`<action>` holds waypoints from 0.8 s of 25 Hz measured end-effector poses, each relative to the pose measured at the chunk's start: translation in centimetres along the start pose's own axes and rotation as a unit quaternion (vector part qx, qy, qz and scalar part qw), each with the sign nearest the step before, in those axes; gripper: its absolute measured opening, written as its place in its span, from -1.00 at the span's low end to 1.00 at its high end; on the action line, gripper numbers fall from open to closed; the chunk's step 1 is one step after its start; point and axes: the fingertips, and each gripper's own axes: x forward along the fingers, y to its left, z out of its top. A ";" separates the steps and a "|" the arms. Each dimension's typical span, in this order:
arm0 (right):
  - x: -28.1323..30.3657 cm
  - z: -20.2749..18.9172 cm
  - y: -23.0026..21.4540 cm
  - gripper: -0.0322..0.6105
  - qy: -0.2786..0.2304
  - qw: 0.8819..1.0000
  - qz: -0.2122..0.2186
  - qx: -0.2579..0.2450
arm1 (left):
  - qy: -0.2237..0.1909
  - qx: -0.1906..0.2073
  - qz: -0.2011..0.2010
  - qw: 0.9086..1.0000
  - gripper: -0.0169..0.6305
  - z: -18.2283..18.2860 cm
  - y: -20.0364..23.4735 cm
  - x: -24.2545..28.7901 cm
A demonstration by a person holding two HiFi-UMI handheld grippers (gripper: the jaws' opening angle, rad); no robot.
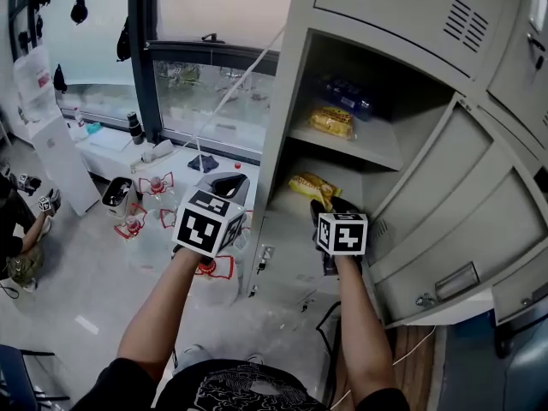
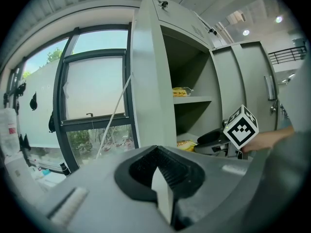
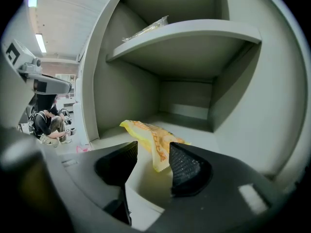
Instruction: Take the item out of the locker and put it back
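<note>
The grey locker (image 1: 295, 84) stands open with two shelves. A yellow snack packet (image 1: 312, 187) lies on the floor of the lower compartment. My right gripper (image 1: 325, 205) reaches into that compartment, open; in the right gripper view the yellow packet (image 3: 151, 136) lies just ahead of the right gripper (image 3: 154, 150), its near corner drooping between the fingers, not clamped. My left gripper (image 1: 229, 183) hangs outside the locker to the left, shut and empty. In the left gripper view the left gripper (image 2: 163, 168) faces the locker's side wall.
Another yellow packet (image 1: 331, 122) and a dark blue one (image 1: 347, 92) rest on the upper shelf (image 1: 360, 148). The locker door (image 1: 445, 204) swings open at right. Water bottles (image 1: 150, 221) stand on the floor left, by a window (image 1: 214, 92). A person (image 1: 21, 229) sits far left.
</note>
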 end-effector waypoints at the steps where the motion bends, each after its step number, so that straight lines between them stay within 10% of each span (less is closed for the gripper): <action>1: 0.0 0.0 0.1 -0.19 0.002 1.000 0.003 -0.003 | 0.000 0.001 0.003 1.000 -0.95 -0.1 -0.1 -0.1; 20: 1.2 -0.5 -0.8 -0.60 0.076 0.994 -0.008 -0.083 | 0.015 -0.018 0.035 0.999 -0.95 -1.8 -0.7 -1.7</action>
